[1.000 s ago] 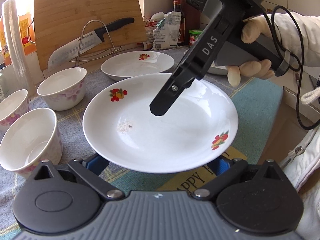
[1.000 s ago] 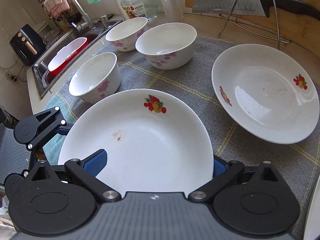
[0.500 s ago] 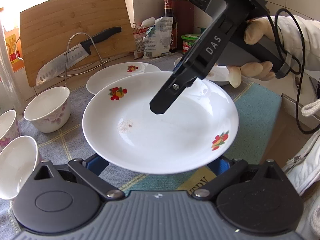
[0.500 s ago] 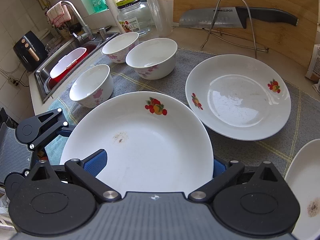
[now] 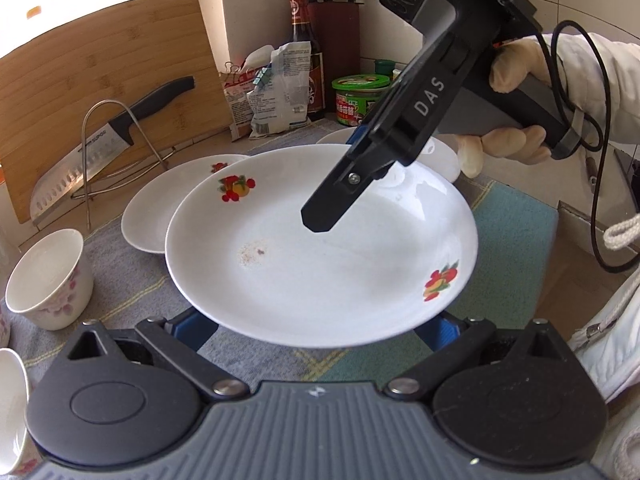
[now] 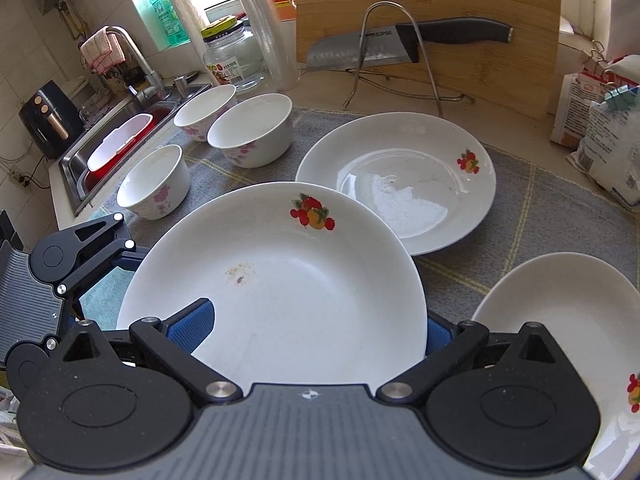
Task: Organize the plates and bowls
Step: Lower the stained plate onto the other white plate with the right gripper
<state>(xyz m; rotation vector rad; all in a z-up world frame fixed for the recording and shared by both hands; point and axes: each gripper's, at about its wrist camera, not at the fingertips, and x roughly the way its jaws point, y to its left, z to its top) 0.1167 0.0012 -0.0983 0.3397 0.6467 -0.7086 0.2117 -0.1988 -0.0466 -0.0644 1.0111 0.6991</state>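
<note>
A white plate with fruit prints (image 5: pixel 320 264) is held in the air above the grey mat. My left gripper (image 5: pixel 316 332) grips its near rim from below and my right gripper (image 6: pixel 308 332) is shut on the opposite rim; the same plate (image 6: pixel 280 280) fills the right wrist view. A second fruit plate (image 6: pixel 400 176) lies on the mat just beyond it, and a third (image 6: pixel 568 320) lies at the right. Three flowered bowls (image 6: pixel 252 128) stand at the left of the mat.
A knife on a wire stand (image 6: pixel 400 48) leans against a wooden cutting board (image 6: pixel 440 8) at the back. The sink (image 6: pixel 120 144) is at the far left. Food packets (image 5: pixel 276 84), a bottle and a jar stand at the back right.
The held plate has moved to the right over the mat, away from the bowls, nearing the second plate. The third plate has come into the right wrist view.
</note>
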